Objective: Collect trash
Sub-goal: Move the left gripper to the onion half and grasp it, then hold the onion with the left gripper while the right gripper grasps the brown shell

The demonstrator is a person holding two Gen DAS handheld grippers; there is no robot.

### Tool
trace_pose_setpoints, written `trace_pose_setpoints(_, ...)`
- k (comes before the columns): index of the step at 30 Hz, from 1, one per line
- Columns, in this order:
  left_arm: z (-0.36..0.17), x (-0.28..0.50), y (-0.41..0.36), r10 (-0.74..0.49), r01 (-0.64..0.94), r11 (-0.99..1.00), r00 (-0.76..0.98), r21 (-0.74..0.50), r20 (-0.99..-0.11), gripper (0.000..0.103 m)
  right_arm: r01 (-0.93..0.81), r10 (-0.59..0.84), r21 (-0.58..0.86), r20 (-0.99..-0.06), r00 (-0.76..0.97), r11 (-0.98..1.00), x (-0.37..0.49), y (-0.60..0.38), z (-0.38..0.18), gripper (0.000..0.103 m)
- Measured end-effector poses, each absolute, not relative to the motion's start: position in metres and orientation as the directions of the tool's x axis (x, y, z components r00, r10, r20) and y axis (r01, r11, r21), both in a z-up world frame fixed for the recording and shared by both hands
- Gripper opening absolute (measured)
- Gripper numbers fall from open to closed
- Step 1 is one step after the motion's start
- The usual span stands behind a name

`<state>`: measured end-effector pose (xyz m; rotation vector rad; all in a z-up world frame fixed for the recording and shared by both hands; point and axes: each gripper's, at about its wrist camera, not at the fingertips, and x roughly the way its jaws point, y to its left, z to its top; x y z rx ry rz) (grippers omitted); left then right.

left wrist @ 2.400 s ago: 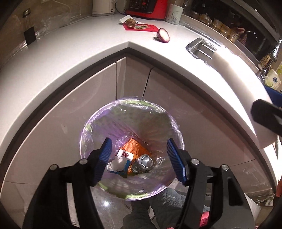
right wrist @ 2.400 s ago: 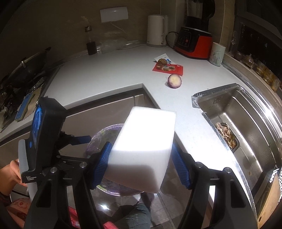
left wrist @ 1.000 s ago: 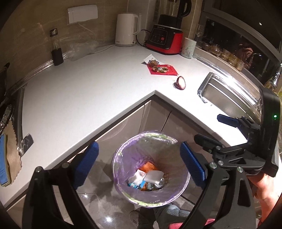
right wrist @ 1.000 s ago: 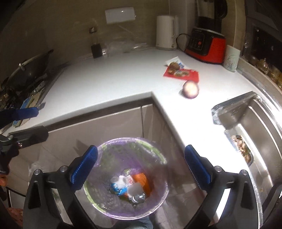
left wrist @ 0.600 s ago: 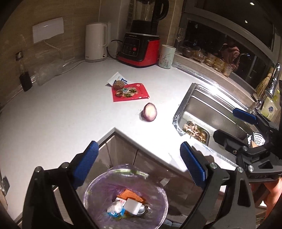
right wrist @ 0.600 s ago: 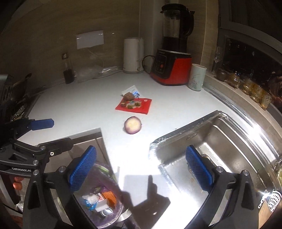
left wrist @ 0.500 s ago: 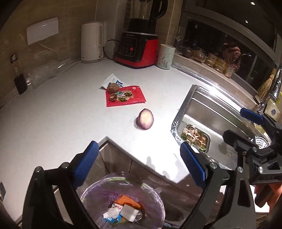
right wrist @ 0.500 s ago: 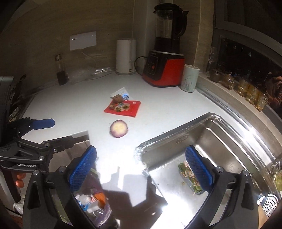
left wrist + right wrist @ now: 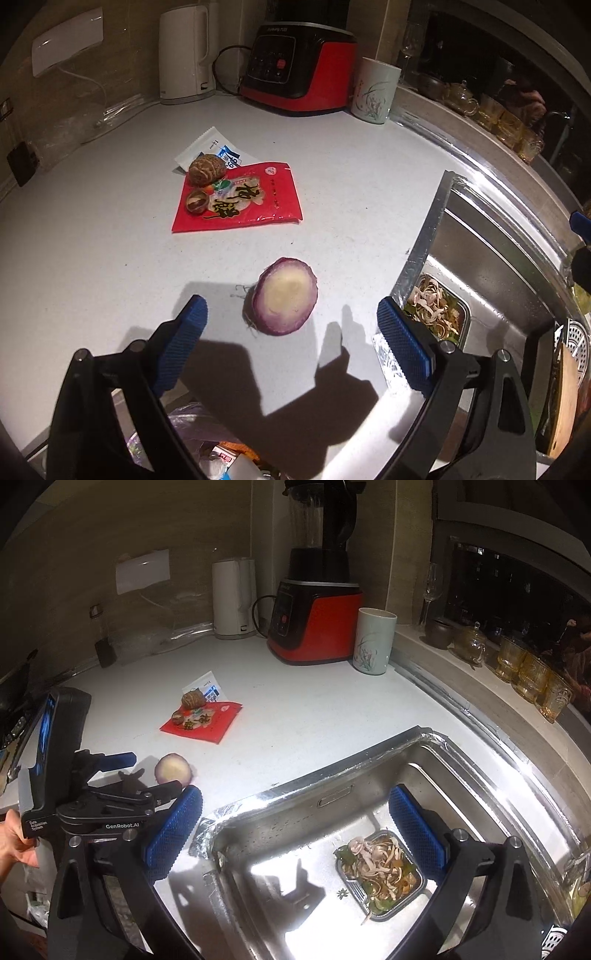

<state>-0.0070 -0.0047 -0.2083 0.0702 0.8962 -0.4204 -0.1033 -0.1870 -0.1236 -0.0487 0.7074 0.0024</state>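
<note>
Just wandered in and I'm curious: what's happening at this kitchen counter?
A person holding a gripper in each hand is clearing trash. Both are open and empty. The left gripper hovers over a cut onion half on the white counter; the right gripper is above the sink, near a tray of food scraps. A red packet also lies on the counter.

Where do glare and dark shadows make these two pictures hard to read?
Left wrist view: the left gripper throws a hard dark shadow on the counter just below the cut onion, and the sink rim glares. Right wrist view: strong glare whitens the sink floor beside the scrap tray; the window side is dark.
</note>
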Motion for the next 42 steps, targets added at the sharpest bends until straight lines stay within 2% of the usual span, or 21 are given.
trace_pose_setpoints(3,-0.215,0.001,-0.014,-0.305,0.375,0.922,0.55,-0.096,-0.777,0.079,-0.031,0.002,-0.033,-0.651,0.759,0.999,-0.092,-0.196,-0.125,0.1)
trace_pose_setpoints(11,-0.228,0.011,-0.022,-0.257,0.331,0.94,0.541,-0.078,-0.801,0.042,-0.069,0.047,-0.007,-0.659,0.751,0.998,-0.068,-0.21,-0.134,0.1)
trace_pose_setpoints(31,-0.217,0.016,-0.005,-0.306,0.309,0.938,0.526,-0.158,-0.794,0.038,-0.122,0.127,0.056,-0.682,0.72,0.991,-0.04,-0.206,-0.156,0.1)
trace_pose_setpoints(40,-0.184,0.012,0.035,-0.293,0.256,0.952,0.585,-0.17,-0.756,0.038,-0.317,0.278,0.07,-0.68,0.679,0.946,0.032,-0.146,-0.165,0.1)
trace_pose_setpoints(42,-0.178,0.011,0.046,-0.279,0.234,0.957,0.596,-0.17,-0.753,0.038,-0.355,0.303,0.067,-0.682,0.666,0.933,0.054,-0.126,-0.169,0.096)
